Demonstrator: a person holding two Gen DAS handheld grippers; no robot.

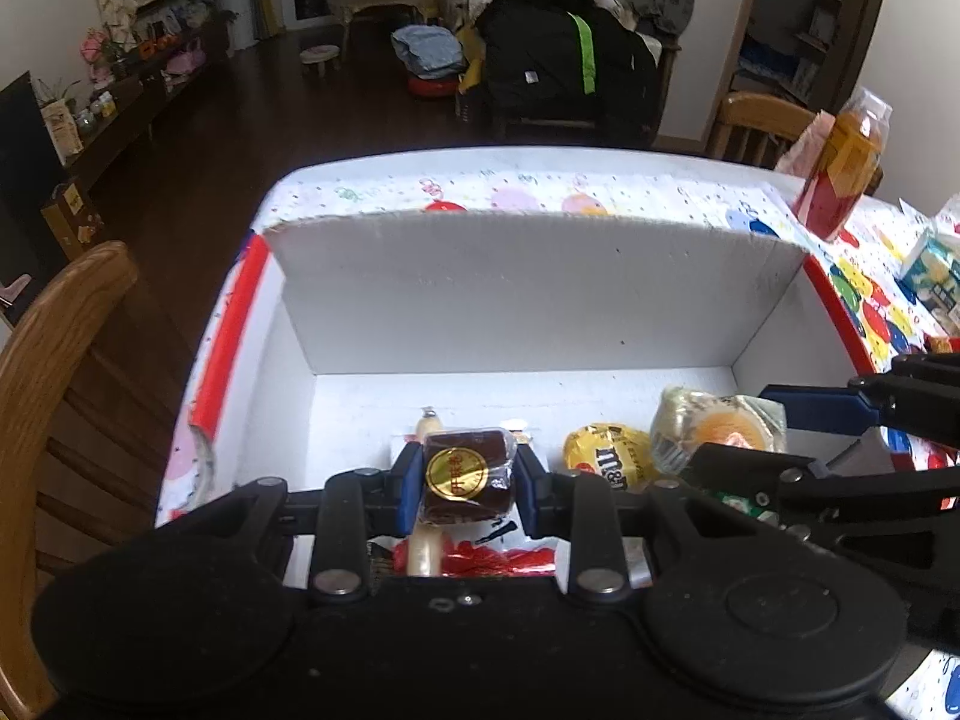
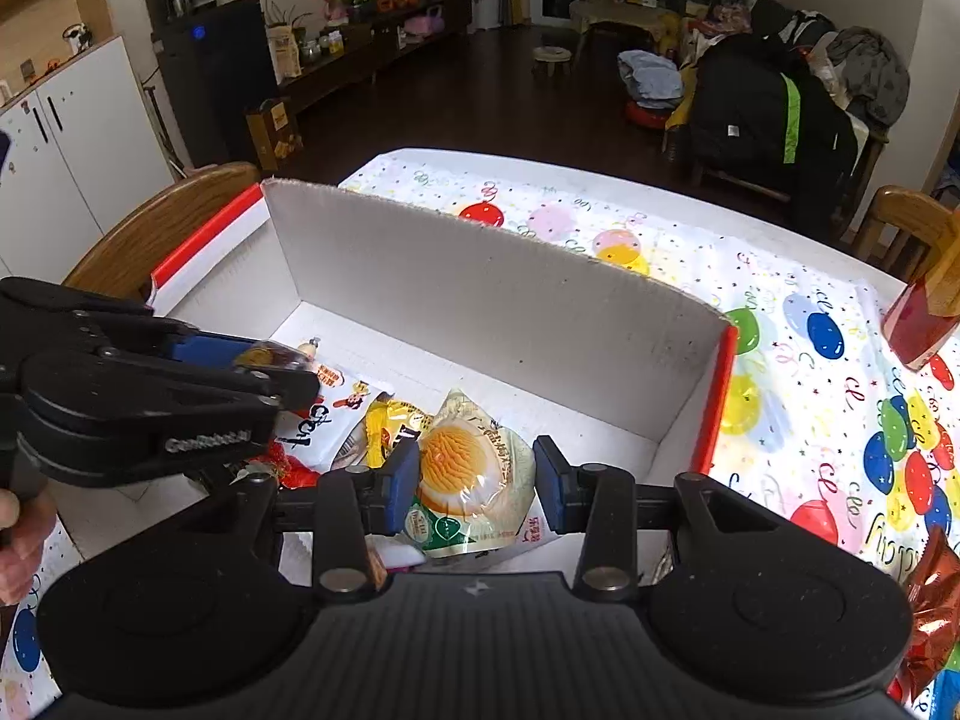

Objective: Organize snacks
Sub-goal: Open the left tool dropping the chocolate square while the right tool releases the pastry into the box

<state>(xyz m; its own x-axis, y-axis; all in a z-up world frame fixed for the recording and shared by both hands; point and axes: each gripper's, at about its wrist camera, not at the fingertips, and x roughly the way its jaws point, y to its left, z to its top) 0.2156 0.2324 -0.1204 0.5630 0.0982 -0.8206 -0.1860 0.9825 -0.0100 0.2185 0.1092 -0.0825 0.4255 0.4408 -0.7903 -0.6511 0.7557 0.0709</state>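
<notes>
Both tools are held over the white box (image 2: 492, 300) on the bench. The dark choc cake (image 1: 467, 474) is pinched in the left tool (image 1: 465, 483), w/ loose packets directly below. The egg-print pastry packet (image 2: 474, 480) is pinched in the right tool (image 2: 475, 483), nearer the box's right wall; release straight down is judged the next move.

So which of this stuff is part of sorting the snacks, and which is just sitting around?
Part of the job:
white box
brown cake in left tool
egg-yolk pastry between right tool fingers
M&M's bag

Just lying about:
wooden chair
black jacket
red-and-orange bottle
</notes>
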